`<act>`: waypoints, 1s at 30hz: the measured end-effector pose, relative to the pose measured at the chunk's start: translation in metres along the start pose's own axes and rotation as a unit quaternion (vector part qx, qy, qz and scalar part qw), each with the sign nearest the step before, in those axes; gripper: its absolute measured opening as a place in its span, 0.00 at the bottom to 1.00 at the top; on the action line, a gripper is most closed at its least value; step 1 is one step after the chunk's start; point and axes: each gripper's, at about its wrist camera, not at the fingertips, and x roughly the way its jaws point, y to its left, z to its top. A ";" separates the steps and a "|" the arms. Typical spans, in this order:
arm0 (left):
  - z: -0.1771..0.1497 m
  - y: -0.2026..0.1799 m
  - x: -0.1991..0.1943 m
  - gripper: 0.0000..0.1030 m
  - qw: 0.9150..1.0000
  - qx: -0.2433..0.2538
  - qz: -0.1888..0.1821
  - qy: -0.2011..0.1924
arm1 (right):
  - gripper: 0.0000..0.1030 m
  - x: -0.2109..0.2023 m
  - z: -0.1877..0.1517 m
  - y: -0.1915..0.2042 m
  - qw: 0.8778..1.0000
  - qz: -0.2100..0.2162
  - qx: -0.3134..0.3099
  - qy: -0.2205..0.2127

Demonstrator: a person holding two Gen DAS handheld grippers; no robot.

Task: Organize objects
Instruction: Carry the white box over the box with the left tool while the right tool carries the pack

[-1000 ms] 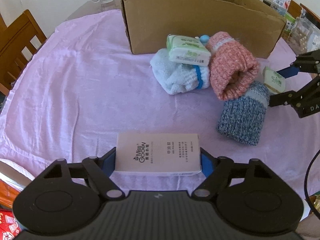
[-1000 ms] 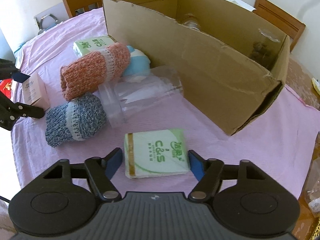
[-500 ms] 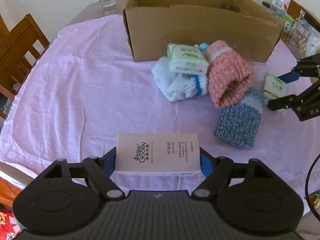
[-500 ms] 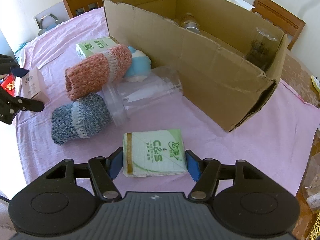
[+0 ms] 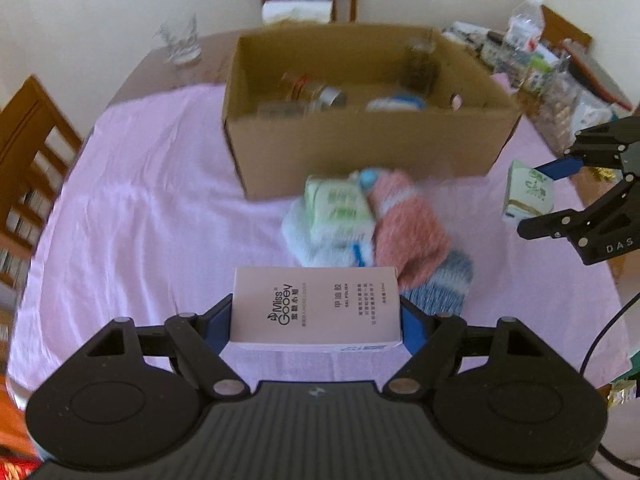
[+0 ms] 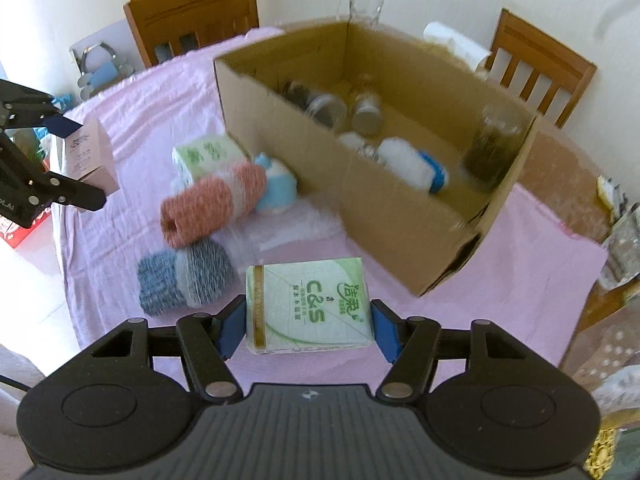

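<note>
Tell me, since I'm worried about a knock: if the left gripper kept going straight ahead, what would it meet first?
Probably the sock pile: the left gripper, shut on the pink box, points at the blue sock and pink sock. Height is unclear; it might pass above.

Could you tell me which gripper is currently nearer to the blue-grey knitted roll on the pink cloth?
Probably left. The left gripper, holding the pink box, hangs just beside the blue-grey roll; the right gripper with its tissue pack seems slightly farther.

Motion-blurred sock pile (image 5: 360, 216); jars (image 6: 340, 108) inside cardboard box (image 6: 400, 216) indistinct.
</note>
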 end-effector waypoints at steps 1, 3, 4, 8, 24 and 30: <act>0.007 0.001 -0.002 0.78 1.000 0.006 -0.004 -0.004 | 0.67 -0.003 0.003 0.000 1.000 -0.003 0.001 -0.003; 0.019 0.002 -0.005 0.78 1.000 0.015 -0.013 -0.010 | 0.67 -0.013 0.012 -0.002 1.000 -0.013 0.003 -0.013; 0.026 0.003 -0.007 0.78 1.000 0.019 -0.018 -0.013 | 0.67 -0.018 0.015 -0.002 1.000 -0.016 0.004 -0.018; 0.053 0.006 -0.012 0.78 0.998 0.041 -0.026 -0.034 | 0.67 -0.033 0.036 -0.008 0.999 -0.033 0.009 -0.041; 0.144 0.014 0.021 0.78 0.991 0.104 -0.046 -0.073 | 0.70 -0.023 0.090 -0.043 0.993 -0.096 0.042 -0.055; 0.159 0.015 0.038 0.78 0.990 0.114 -0.057 -0.066 | 0.82 -0.013 0.088 -0.046 0.990 -0.105 0.080 -0.044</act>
